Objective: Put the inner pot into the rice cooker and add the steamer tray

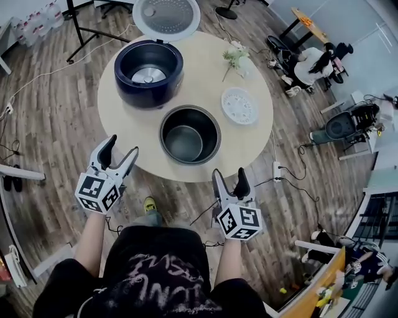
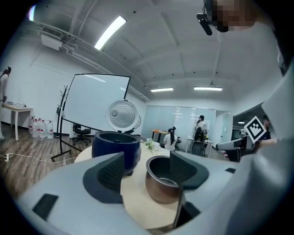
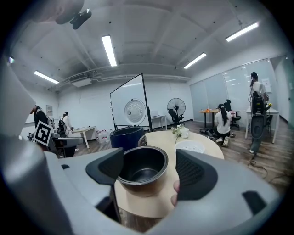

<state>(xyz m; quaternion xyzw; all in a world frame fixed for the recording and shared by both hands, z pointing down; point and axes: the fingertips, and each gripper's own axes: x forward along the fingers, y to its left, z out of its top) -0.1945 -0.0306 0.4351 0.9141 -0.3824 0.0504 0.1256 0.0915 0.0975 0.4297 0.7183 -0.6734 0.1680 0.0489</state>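
The metal inner pot (image 1: 189,135) stands empty near the front edge of the round table (image 1: 249,146). Behind it, at the table's far left, the dark blue rice cooker (image 1: 148,73) has its lid (image 1: 166,16) raised. The white steamer tray (image 1: 239,106) lies to the right of the pot. My left gripper (image 1: 119,151) hovers open off the table's front left edge. Off the front right edge, my right gripper (image 1: 229,181) is also open. Both point toward the inner pot (image 2: 161,179) (image 3: 142,170), and neither touches it.
A small vase of flowers (image 1: 236,59) stands at the back right of the table. Cables trail over the wooden floor around it. A seated person (image 1: 308,65), a whiteboard stand (image 2: 94,114) and chairs are farther off. The holder's legs are below the table's front edge.
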